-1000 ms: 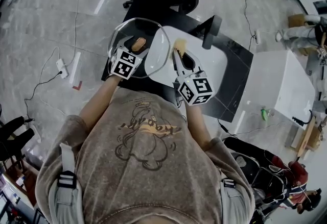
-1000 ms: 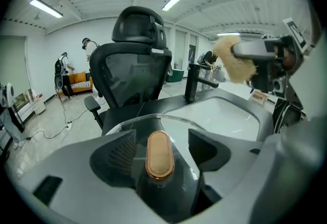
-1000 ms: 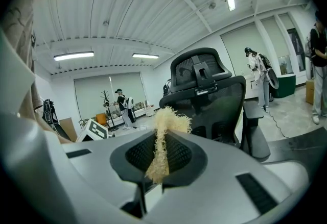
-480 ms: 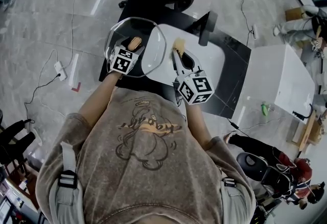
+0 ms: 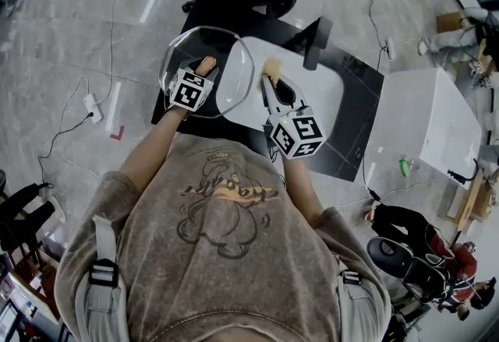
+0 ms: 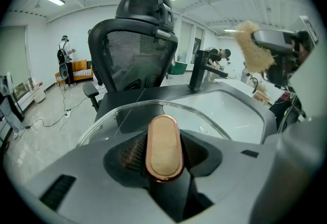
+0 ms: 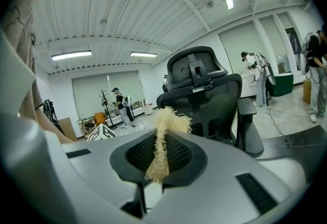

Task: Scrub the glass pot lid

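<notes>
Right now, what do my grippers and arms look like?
The left gripper, jaws closing round the lid handle, and the right gripper are pale grey shells with dark ribbed pads, each bearing a white cube with black square markers. You wear a short-sleeved brownish T-shirt with a printed drawing, and grey shoulder straps.

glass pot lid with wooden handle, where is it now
Head view, left side: the glass pot lid overlaps the white sink's left edge, its handle between the left gripper's closing jaws.
</notes>
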